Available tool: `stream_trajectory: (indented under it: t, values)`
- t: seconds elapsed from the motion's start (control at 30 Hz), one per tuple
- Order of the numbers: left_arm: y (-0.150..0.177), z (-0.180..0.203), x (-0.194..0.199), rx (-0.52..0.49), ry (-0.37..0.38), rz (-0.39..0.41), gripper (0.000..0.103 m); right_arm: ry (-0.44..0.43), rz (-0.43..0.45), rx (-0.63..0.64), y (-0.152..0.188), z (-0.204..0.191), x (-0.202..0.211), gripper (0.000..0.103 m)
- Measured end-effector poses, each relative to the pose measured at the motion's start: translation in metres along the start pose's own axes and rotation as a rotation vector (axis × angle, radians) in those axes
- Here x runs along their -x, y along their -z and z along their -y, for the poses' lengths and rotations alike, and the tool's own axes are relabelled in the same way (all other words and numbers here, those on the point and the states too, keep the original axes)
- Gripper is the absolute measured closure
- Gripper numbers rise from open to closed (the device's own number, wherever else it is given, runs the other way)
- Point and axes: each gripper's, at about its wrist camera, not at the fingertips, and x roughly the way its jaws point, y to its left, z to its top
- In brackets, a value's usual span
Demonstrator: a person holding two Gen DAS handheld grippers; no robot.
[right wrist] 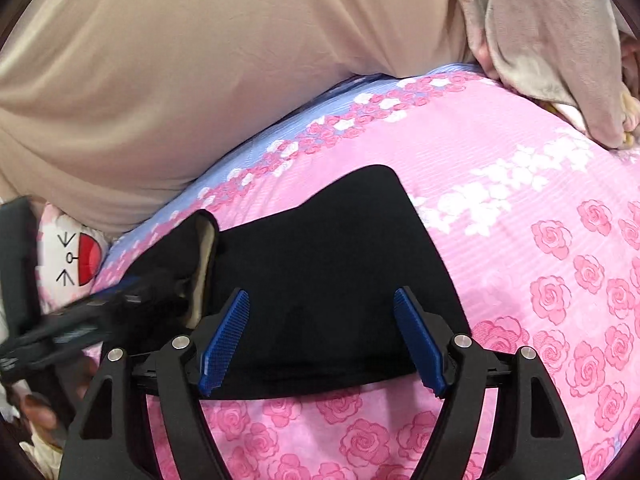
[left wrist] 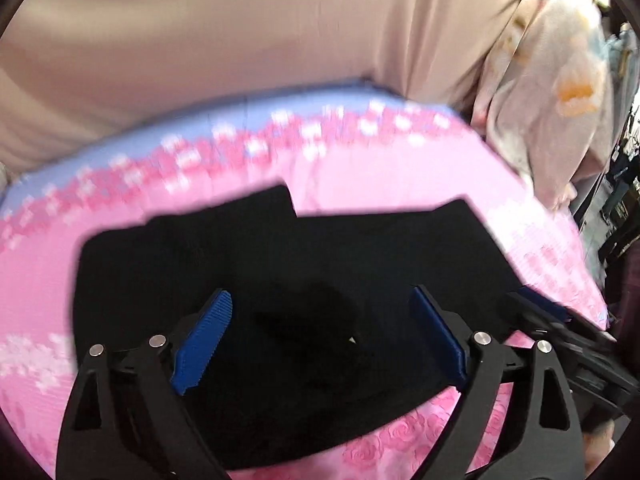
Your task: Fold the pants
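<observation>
The black pants (left wrist: 280, 248) lie folded flat on a pink rose-print bedsheet (left wrist: 400, 172). My left gripper (left wrist: 320, 296) hovers over their near part, open, with nothing between its blue pads. My right gripper (right wrist: 320, 294) is open too, above the near edge of the pants (right wrist: 340, 248). A pale inner lining (right wrist: 204, 264) shows at the pants' left end. The left gripper's blurred frame (right wrist: 100, 312) reaches in there. The right gripper's frame (left wrist: 560, 324) shows at the right edge of the left wrist view.
Beige fabric (right wrist: 200, 60) rises behind the bed. A pale floral blanket (right wrist: 552, 40) is heaped at the far right corner. A white cushion with a cartoon face (right wrist: 76, 256) sits at the left, and a hand (right wrist: 40, 412) below it. The sheet (right wrist: 540, 240) spreads right of the pants.
</observation>
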Motion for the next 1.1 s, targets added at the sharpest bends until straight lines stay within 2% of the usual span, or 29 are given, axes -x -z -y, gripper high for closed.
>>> stream_trajectory:
  t: [0.07,0.1,0.17,0.23,0.3,0.37,0.4,0.43,0.5,0.53,0.63,0.67,0.73,0.8,0.87,0.9,0.93,0.97,1.03,1.1]
  values:
    - [-0.002,-0.012,0.033,0.022,0.018,0.067,0.005,-0.094,-0.02,0.005,-0.004,-0.011,-0.008,0.03]
    - [-0.003,-0.023,0.049,0.038,-0.005,0.102,0.005,-0.145,-0.038,0.011,-0.006,-0.02,-0.015,0.029]
    - [-0.005,-0.044,0.065,0.057,-0.085,0.123,0.005,-0.219,-0.087,0.046,-0.007,-0.04,-0.032,0.024]
    - [0.001,-0.074,0.073,0.102,-0.196,0.127,0.005,-0.253,-0.145,0.085,-0.006,-0.062,-0.058,0.023]
    - [0.008,-0.099,0.073,0.146,-0.271,0.109,0.005,-0.272,-0.209,0.094,-0.003,-0.076,-0.082,0.023]
    - [0.017,-0.123,0.074,0.199,-0.31,0.088,0.005,-0.308,-0.222,0.104,0.002,-0.09,-0.099,0.024]
    - [0.023,-0.134,0.075,0.227,-0.324,0.08,0.005,-0.326,-0.222,0.126,0.004,-0.099,-0.103,0.044]
    - [0.028,-0.142,0.077,0.245,-0.336,0.074,0.005,-0.316,-0.233,0.138,0.005,-0.106,-0.104,0.074]
    - [0.033,-0.152,0.078,0.262,-0.349,0.066,0.005,-0.365,-0.205,0.153,0.0,-0.118,-0.093,0.085]
    - [0.035,-0.154,0.079,0.265,-0.355,0.063,0.005,-0.377,-0.177,0.159,-0.007,-0.121,-0.084,0.087]
    - [0.034,-0.157,0.085,0.27,-0.35,0.077,0.005,-0.373,-0.032,0.146,-0.035,-0.106,-0.027,0.094]
    - [0.034,-0.156,0.087,0.269,-0.337,0.085,0.005,-0.342,0.024,0.135,-0.044,-0.092,-0.004,0.094]
    - [0.034,-0.15,0.087,0.252,-0.318,0.091,0.005,-0.245,0.076,0.119,-0.051,-0.061,0.021,0.093]
    - [0.037,-0.143,0.073,0.23,-0.301,0.063,0.005,-0.117,0.04,0.08,-0.046,-0.016,0.021,0.086]
    - [0.039,-0.136,0.059,0.226,-0.273,0.033,0.005,0.0,-0.051,0.017,-0.028,0.024,0.001,0.079]
    - [0.041,-0.131,0.047,0.22,-0.257,0.007,0.005,0.03,-0.086,-0.027,-0.019,0.037,-0.006,0.076]
    - [0.041,-0.126,0.038,0.217,-0.247,-0.015,0.005,0.003,-0.098,-0.068,-0.012,0.044,-0.007,0.072]
    - [0.041,-0.122,0.034,0.214,-0.236,-0.025,0.005,-0.052,-0.066,-0.105,-0.008,0.047,0.001,0.068]
    - [0.04,-0.116,0.027,0.214,-0.208,-0.043,0.005,-0.113,-0.034,-0.117,-0.01,0.047,0.014,0.04]
    - [0.038,-0.113,0.028,0.213,-0.199,-0.033,0.005,-0.179,-0.022,-0.108,-0.011,0.039,0.02,0.03]
